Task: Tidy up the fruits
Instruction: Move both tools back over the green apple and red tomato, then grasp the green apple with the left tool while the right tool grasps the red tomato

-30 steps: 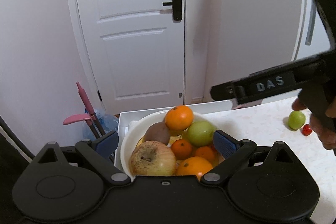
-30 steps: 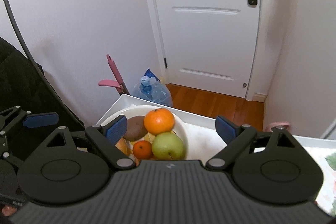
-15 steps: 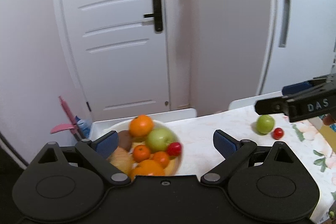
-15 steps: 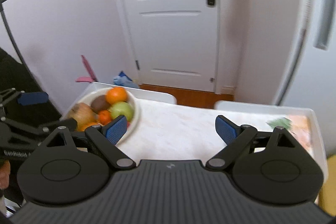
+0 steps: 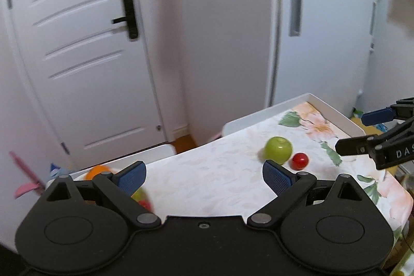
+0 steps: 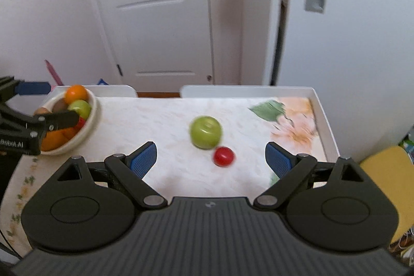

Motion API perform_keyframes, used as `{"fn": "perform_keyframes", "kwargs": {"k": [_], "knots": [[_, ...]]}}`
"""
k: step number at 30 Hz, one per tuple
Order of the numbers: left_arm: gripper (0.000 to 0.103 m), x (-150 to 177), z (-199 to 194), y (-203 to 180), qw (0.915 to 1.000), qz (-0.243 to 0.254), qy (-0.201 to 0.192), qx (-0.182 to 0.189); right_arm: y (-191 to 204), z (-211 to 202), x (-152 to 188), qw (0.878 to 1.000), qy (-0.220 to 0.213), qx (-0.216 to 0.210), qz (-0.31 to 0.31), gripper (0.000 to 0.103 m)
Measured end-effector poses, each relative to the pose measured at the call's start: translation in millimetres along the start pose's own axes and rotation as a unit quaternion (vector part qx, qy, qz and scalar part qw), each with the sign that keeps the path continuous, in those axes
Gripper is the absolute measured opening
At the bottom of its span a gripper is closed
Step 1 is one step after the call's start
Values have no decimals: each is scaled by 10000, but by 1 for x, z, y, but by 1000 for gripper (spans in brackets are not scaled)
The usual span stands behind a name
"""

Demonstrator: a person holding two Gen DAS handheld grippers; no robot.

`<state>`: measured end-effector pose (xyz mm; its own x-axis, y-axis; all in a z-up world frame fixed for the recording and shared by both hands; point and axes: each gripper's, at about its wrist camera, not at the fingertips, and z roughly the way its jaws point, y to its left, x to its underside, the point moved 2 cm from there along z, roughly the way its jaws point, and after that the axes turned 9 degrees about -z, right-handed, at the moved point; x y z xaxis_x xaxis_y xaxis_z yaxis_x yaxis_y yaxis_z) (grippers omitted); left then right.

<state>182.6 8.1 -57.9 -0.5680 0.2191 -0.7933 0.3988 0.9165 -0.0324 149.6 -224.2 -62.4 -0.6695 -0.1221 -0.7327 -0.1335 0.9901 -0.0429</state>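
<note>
Your right gripper [image 6: 211,157], jaws spread and empty, sits nearer than the equally released left gripper [image 5: 204,176] to the green apple [image 6: 206,132] and touching red tomato [image 6: 223,156] lying on the table [image 6: 155,120] directly ahead between its fingers.

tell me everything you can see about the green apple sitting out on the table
The green apple is round, smooth and yellow-green, with its dimpled end facing up. It looks whole, though motion blur softens its edges. It rests loose on the pale floral tablecloth, outside the fruit bowl, right beside a small red fruit; whether they touch is unclear. Neither claw holds it: the open right claw faces it.
</note>
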Motion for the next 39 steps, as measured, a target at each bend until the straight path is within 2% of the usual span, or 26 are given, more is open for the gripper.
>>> {"fn": "perform_keyframes", "kwargs": {"k": [7,14,21,28,34,38,39], "knots": [[99,-8,54,-24,9975,384,287,512,-20,24,24,9991,315,213,191,103],[99,-6,112,-48,9905,724,645,974,-30,54,42,9974,547,277,367,103],[98,-3,154,-63,9832,772,933,1369,-31,76,52,9960,718,245,475,103],[92,-5,174,-71,9770,701,1097,1687,-30,85,55,9949,798,222,583,103],[79,-4,189,-75,9719,566,1292,1885,-28,92,54,9950,798,181,572,103],[60,-2,195,-74,9662,442,1440,2092,-28,98,53,9949,803,157,583,103],[59,-3,195,-73,9651,400,1453,2144,-27,100,53,9949,805,149,586,103]]}}
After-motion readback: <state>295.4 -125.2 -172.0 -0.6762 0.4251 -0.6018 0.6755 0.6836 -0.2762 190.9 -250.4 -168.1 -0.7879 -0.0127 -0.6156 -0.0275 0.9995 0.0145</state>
